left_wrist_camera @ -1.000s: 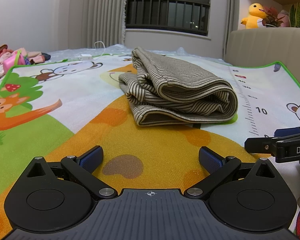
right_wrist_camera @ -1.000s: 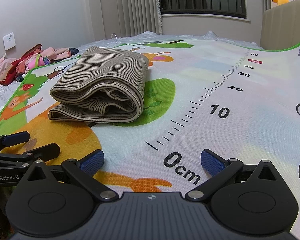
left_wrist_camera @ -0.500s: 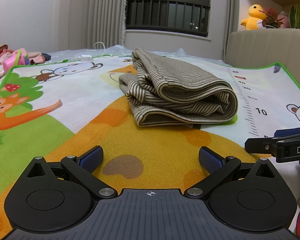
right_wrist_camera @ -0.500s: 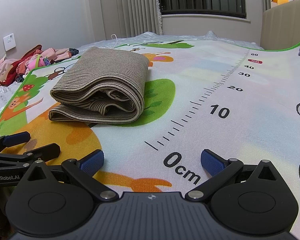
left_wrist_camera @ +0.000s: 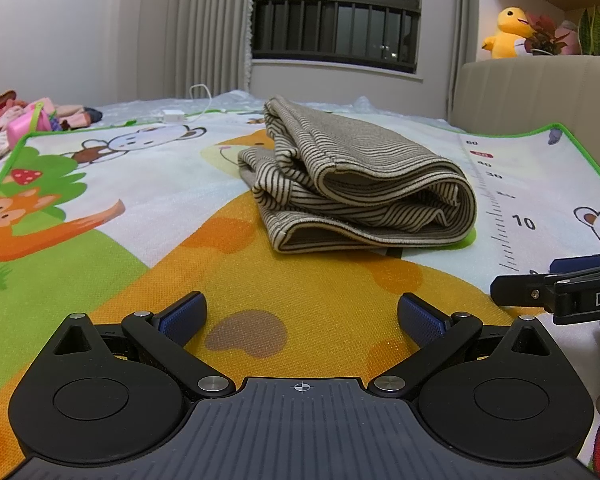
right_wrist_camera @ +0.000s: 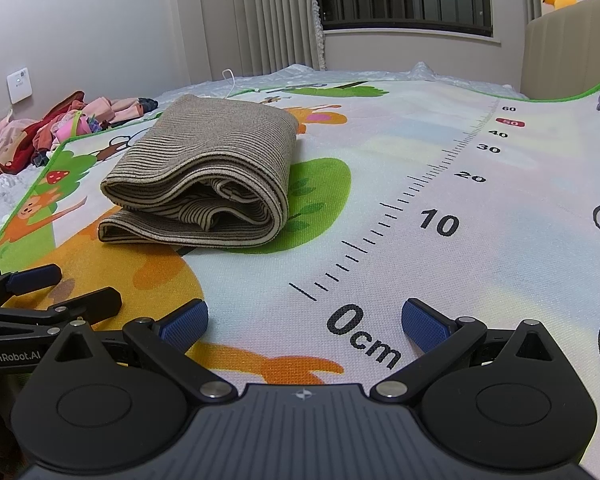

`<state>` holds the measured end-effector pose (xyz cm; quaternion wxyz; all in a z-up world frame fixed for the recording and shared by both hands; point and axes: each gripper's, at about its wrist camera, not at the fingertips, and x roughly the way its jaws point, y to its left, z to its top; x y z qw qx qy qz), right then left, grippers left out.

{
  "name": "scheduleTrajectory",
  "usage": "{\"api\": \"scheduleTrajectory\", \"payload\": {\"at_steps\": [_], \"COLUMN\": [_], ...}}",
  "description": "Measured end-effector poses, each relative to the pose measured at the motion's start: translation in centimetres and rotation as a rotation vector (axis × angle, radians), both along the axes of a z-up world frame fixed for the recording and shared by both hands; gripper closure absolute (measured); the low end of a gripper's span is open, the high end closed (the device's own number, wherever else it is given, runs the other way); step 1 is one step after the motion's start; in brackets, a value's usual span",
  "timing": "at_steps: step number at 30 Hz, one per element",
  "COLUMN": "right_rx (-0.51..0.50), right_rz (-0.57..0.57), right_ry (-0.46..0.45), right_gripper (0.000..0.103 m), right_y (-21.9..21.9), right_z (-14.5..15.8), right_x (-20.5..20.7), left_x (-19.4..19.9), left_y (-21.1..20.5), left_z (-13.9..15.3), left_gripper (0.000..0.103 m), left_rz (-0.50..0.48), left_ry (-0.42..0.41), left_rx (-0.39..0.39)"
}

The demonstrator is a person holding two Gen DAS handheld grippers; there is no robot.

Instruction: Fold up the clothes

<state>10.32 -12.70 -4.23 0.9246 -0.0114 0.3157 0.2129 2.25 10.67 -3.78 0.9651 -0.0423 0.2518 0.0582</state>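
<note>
A beige and black striped garment lies folded in a thick bundle on the cartoon play mat. It also shows in the right wrist view, left of centre. My left gripper is open and empty, low over the mat, short of the bundle. My right gripper is open and empty, over the mat's printed ruler, to the right of the bundle. Each gripper shows at the edge of the other's view: the right one and the left one.
A heap of pink and red clothes lies past the mat's far left corner. A white charger and cable lie behind the mat. A beige headboard stands at the right, with a yellow plush toy and plants above.
</note>
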Motion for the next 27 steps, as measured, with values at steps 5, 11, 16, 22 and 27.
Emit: {"api": "scheduleTrajectory", "payload": {"at_steps": [5, 11, 16, 22, 27], "right_rx": [0.006, 0.016, 0.016, 0.006, -0.022], "right_rz": [0.000, 0.000, 0.000, -0.001, -0.003], "right_ry": [0.000, 0.001, 0.001, 0.000, -0.002], "right_gripper": [0.000, 0.000, 0.000, 0.000, 0.000], "right_y": [-0.01, -0.15, -0.12, 0.03, 0.39], "right_z": [0.00, 0.01, 0.03, 0.00, -0.06], "right_x": [-0.03, 0.02, -0.04, -0.01, -0.01], "left_x": [0.03, 0.00, 0.01, 0.00, 0.05], "left_y": [-0.02, -0.05, -0.09, -0.09, -0.09], "left_z": [-0.01, -0.03, -0.03, -0.04, -0.04], "left_gripper": [0.000, 0.000, 0.000, 0.000, 0.000], "left_rz": [0.001, 0.003, 0.004, 0.004, 0.006], "left_ry": [-0.001, -0.001, -0.001, -0.001, 0.000], "left_rx": [0.001, 0.002, 0.003, 0.002, 0.003]}}
